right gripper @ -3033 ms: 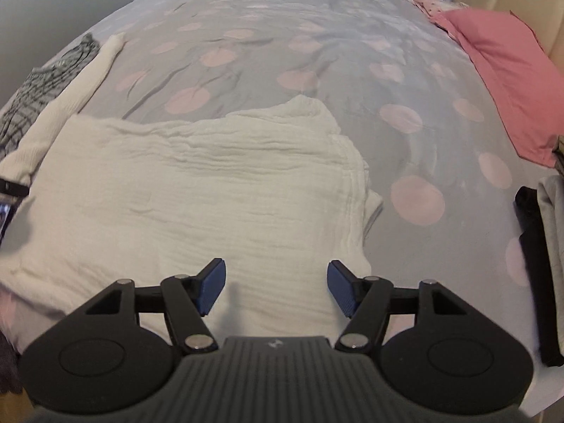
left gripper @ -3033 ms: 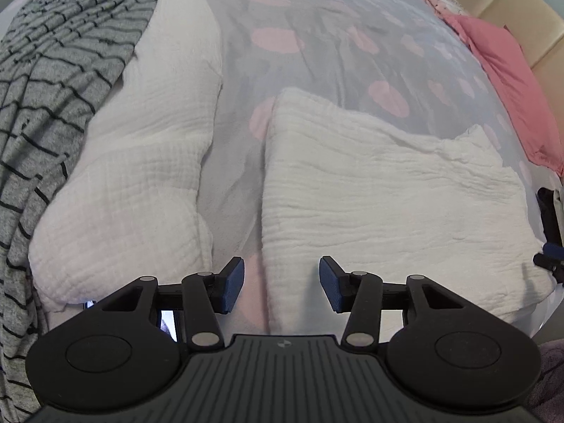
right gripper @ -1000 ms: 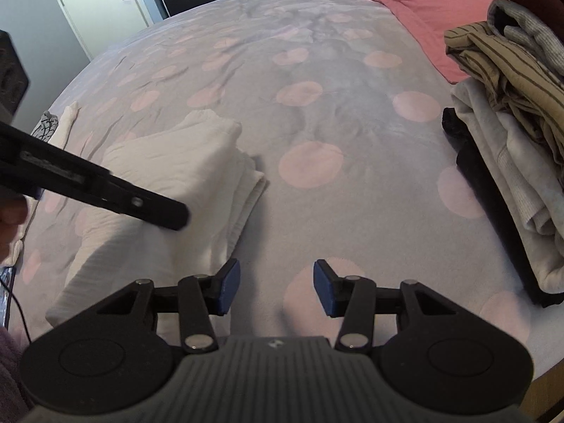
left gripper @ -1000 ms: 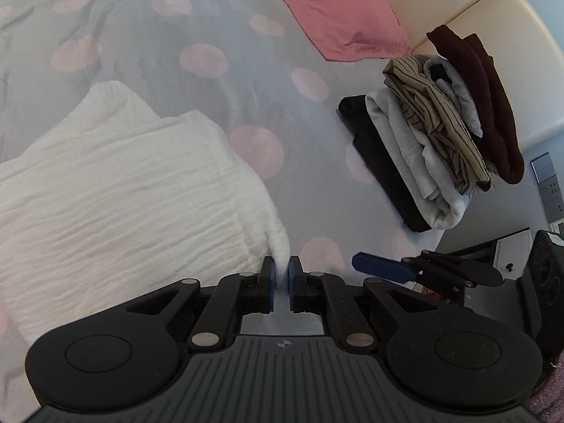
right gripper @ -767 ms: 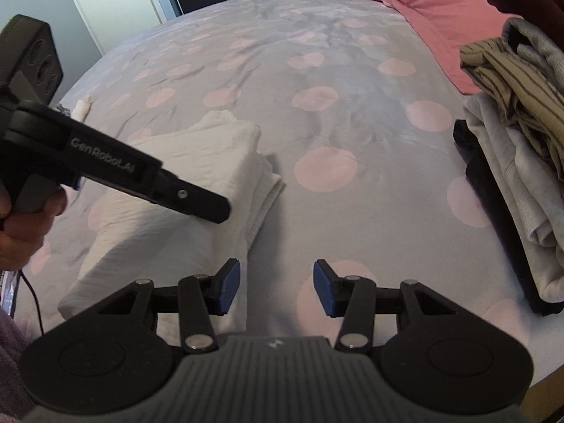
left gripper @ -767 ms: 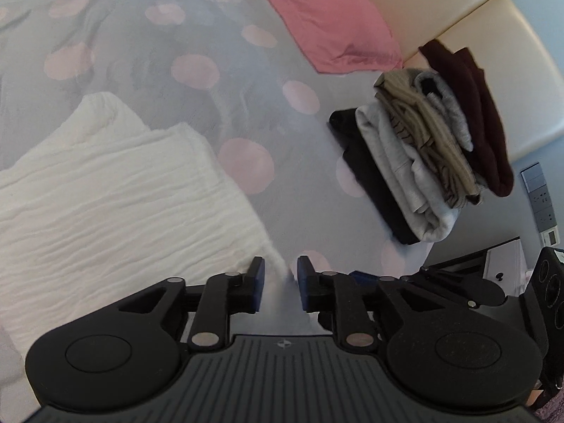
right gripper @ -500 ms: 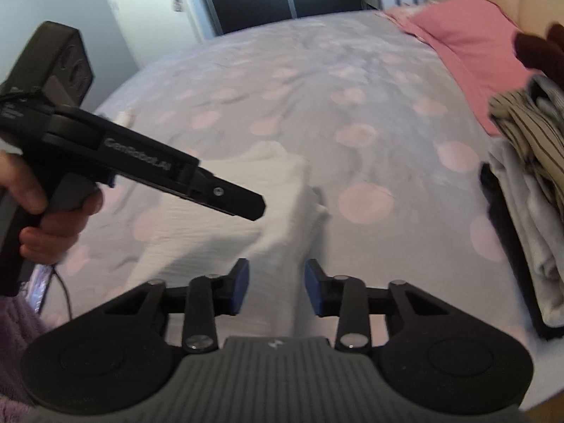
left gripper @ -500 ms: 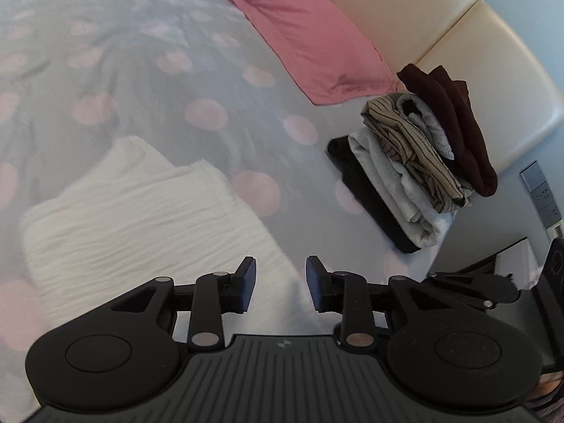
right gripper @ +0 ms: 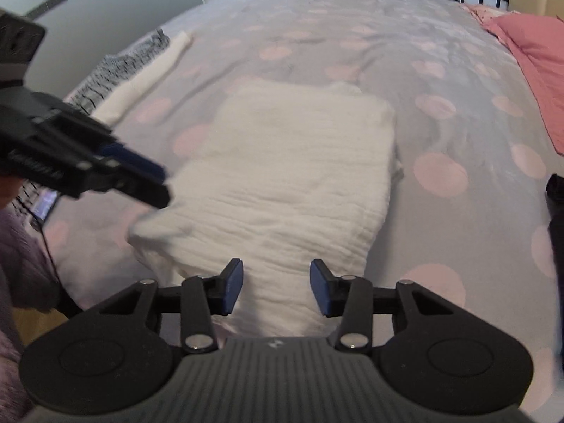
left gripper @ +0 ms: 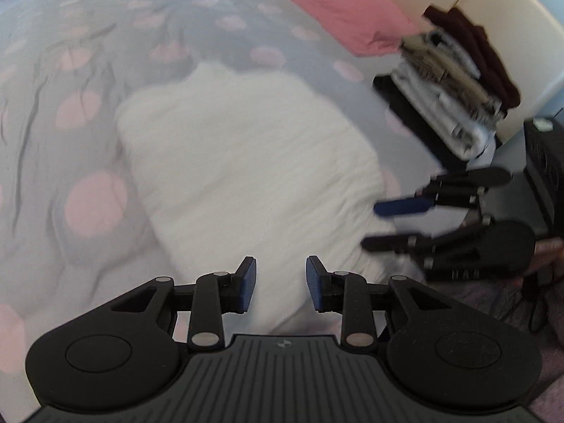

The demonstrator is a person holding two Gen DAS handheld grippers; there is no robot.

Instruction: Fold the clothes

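Note:
A folded white crinkled garment lies on the grey bedspread with pink dots; it also shows in the right wrist view. My left gripper is open and empty, above the garment's near edge. My right gripper is open and empty, above the garment's near end. The right gripper also shows at the right of the left wrist view, open beside the garment's right edge. The left gripper also shows at the left of the right wrist view, over the garment's left corner.
A stack of folded clothes stands at the bed's right edge by a cream headboard. A pink pillow lies at the far right. A striped grey garment and a white one lie at the far left.
The left gripper let go of the garment's corner and opened. Both grippers swung back over the folded garment, and the right gripper opened wider.

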